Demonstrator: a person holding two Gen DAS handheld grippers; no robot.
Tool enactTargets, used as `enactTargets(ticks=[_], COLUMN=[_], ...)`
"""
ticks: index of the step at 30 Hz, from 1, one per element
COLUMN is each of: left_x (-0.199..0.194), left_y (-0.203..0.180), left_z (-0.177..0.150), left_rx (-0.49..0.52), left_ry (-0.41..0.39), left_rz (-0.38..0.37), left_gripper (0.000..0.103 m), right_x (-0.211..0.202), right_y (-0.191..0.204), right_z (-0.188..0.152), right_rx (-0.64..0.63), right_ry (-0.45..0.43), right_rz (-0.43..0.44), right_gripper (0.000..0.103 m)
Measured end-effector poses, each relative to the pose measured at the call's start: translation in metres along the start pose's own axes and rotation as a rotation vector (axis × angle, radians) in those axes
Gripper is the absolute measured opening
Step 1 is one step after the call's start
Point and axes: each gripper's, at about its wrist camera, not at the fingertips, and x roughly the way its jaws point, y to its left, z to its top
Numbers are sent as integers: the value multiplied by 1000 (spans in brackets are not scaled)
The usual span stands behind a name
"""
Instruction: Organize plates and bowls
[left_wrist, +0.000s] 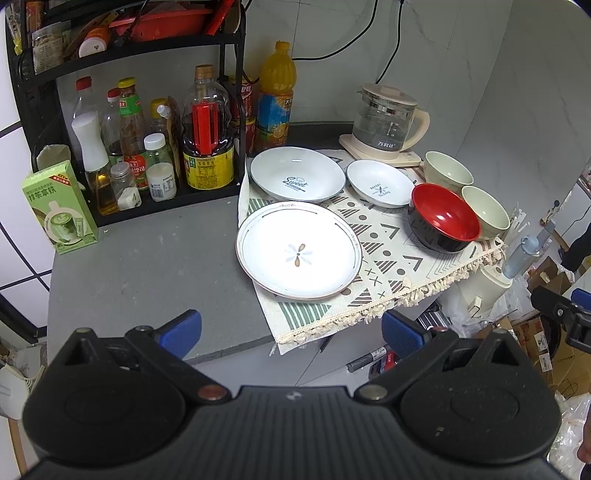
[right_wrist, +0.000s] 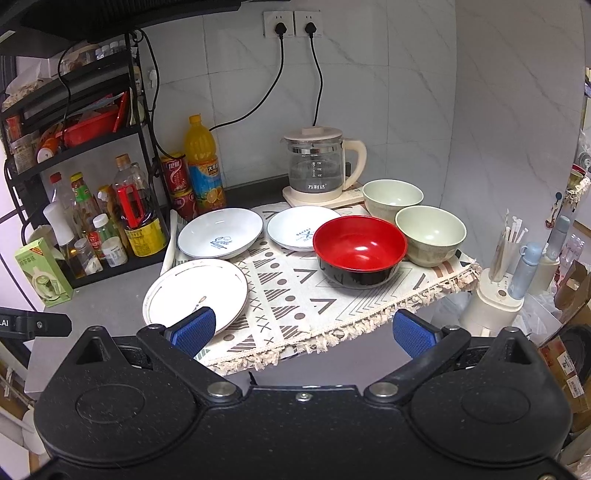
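On a patterned cloth (left_wrist: 384, 254) lie a large flower plate (left_wrist: 298, 250) (right_wrist: 195, 291), a "Sweet" plate (left_wrist: 297, 173) (right_wrist: 220, 232) and a smaller white plate (left_wrist: 380, 183) (right_wrist: 301, 227). To the right stand a red-and-black bowl (left_wrist: 443, 218) (right_wrist: 360, 249) and two pale green bowls (left_wrist: 447, 171) (left_wrist: 485, 210) (right_wrist: 392, 197) (right_wrist: 430, 234). My left gripper (left_wrist: 291, 334) is open and empty, held before the counter's front edge. My right gripper (right_wrist: 303, 332) is open and empty, held before the cloth's fringe, its left fingertip over the flower plate's near rim.
A black rack with sauce bottles (left_wrist: 155, 147) stands at the left, a green carton (left_wrist: 61, 208) beside it. An orange juice bottle (left_wrist: 275, 96) and a glass kettle (left_wrist: 388, 122) stand at the back. A white holder with straws (right_wrist: 498, 295) stands off the counter's right edge.
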Motion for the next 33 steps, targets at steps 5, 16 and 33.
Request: enactTargets(ticks=[5, 16, 33], left_x=[3, 7, 38], left_y=[-1, -4, -25], left_z=[1, 4, 31], left_rx=[1, 20, 55], left_ry=[6, -4, 39], left_rz=[0, -24, -28], left_gripper=[103, 103, 103], right_x=[1, 0, 24], right_y=[-1, 1, -20], right_z=[0, 4, 12], right_rx=[-2, 7, 59], right_ry=[0, -11, -11], right_rz=[-5, -13, -22], right_gripper=[103, 103, 103])
